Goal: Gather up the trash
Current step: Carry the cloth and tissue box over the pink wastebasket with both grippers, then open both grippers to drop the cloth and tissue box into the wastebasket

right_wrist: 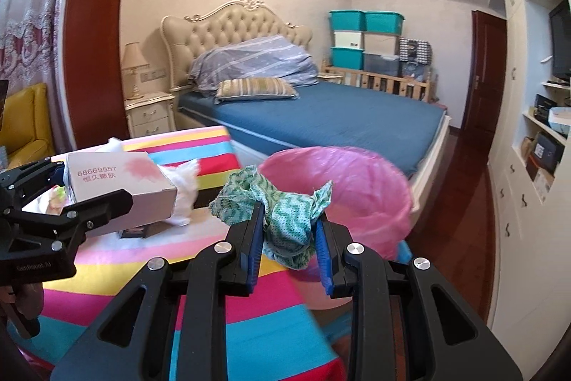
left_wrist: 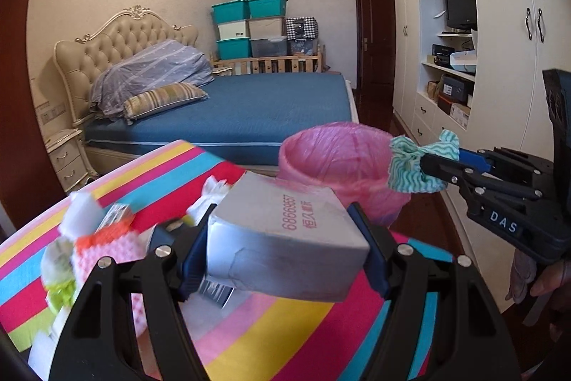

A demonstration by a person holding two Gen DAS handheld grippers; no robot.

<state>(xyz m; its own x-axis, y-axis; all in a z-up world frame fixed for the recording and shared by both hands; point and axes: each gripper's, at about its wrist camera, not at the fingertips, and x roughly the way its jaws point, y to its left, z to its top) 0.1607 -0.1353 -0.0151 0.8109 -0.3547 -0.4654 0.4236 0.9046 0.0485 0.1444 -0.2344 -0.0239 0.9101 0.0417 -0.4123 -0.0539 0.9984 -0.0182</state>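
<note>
My left gripper (left_wrist: 283, 238) is shut on a white tissue box (left_wrist: 285, 238) with red print, held above the striped tablecloth (left_wrist: 267, 327). It also shows in the right wrist view (right_wrist: 117, 181). My right gripper (right_wrist: 289, 227) is shut on a crumpled green-and-white cloth (right_wrist: 285, 216), held at the near rim of the bin lined with a pink bag (right_wrist: 353, 188). In the left wrist view the cloth (left_wrist: 414, 163) hangs at the right rim of the bin (left_wrist: 332, 159).
Loose trash lies on the table's left: white tissue (left_wrist: 84, 209), a pink knitted piece (left_wrist: 107, 249), green scraps (left_wrist: 60, 291). Crumpled tissue (right_wrist: 185, 188) lies behind the box. A blue bed (right_wrist: 332, 120) stands beyond, and white cupboards (right_wrist: 528, 166) stand to the right.
</note>
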